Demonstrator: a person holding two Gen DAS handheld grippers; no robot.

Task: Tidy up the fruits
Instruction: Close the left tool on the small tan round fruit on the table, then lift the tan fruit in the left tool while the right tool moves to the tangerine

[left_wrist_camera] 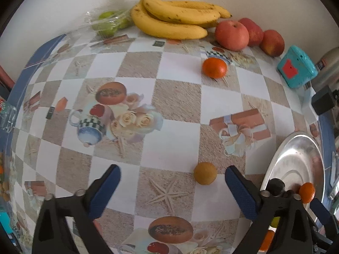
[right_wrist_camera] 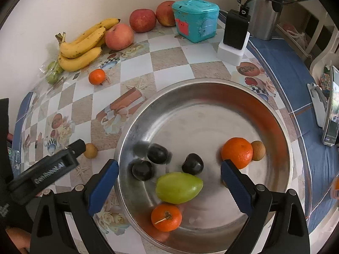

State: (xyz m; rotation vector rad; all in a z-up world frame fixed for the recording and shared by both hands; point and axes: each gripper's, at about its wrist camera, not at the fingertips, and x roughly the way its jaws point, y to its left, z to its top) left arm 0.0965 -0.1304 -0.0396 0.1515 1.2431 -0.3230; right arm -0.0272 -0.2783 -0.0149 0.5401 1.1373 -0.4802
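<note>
Tan small round fruit (left_wrist_camera: 205, 176) lies on the tablecloth (left_wrist_camera: 178, 105) beside the steel plate (right_wrist_camera: 281, 131); left gripper (left_wrist_camera: 172, 175) and right gripper (right_wrist_camera: 169, 172) both gape empty. Off-centre closing could roll it away.

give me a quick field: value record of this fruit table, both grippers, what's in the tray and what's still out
left gripper: open, empty, above the tablecloth
right gripper: open, empty, over the steel tray
in tray: two tangerines, green mango, three dark plums, small brown fruit
still out: small brown fruit by the left gripper, tangerine, bananas, three apples, bagged green fruit
other items: teal box, black charger, steel flask
</note>
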